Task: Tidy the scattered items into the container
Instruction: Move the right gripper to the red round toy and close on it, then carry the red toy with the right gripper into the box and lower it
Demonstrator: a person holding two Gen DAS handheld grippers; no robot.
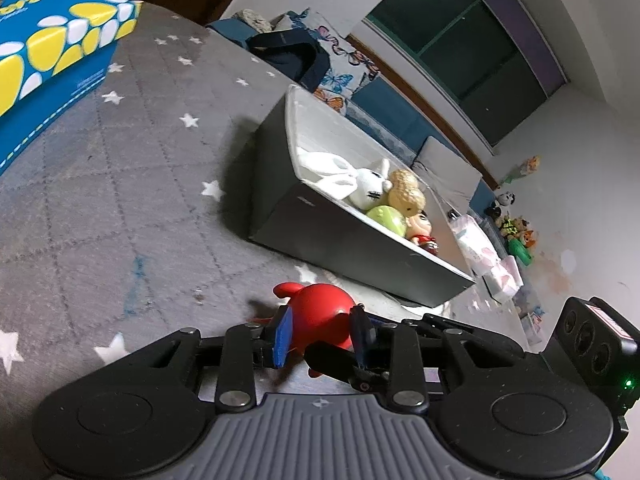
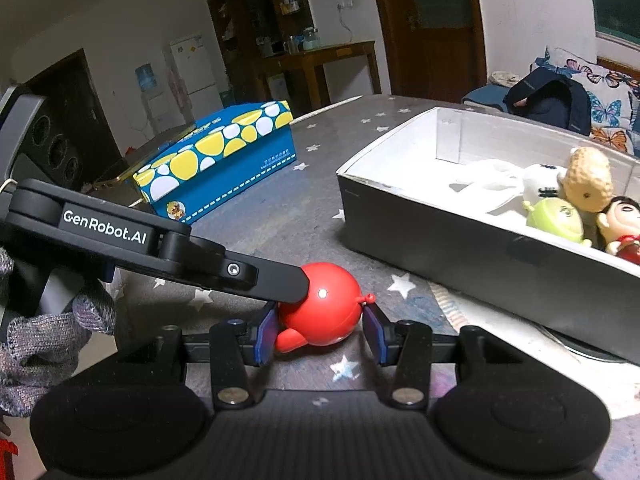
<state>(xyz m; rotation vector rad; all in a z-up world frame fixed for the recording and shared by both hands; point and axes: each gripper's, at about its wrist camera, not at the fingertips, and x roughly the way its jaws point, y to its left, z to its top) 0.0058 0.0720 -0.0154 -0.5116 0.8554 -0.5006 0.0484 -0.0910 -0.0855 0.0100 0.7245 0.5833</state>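
Observation:
A red round toy [image 1: 320, 312] lies on the grey star-patterned cloth [image 1: 140, 200], just in front of the open grey box [image 1: 320, 236]. My left gripper [image 1: 322, 334] has its blue pads pressed on both sides of the red toy. In the right wrist view the red toy [image 2: 326, 308] sits between my right gripper's [image 2: 320, 332] pads, which stand apart; only the left pad touches it. The left gripper's black finger [image 2: 240, 272] rests over the toy. The box [image 2: 400, 220] holds a white plush, a yellow knitted doll, a green toy [image 2: 554, 220] and a red-dressed figure.
A blue tissue box with yellow and white spots [image 2: 224, 156] stands on the cloth left of the toy, also in the left wrist view [image 1: 52, 60]. A sofa with butterfly cushions [image 2: 608, 104] and a dark bag lies beyond the box. Small toys sit along the far wall [image 1: 516, 232].

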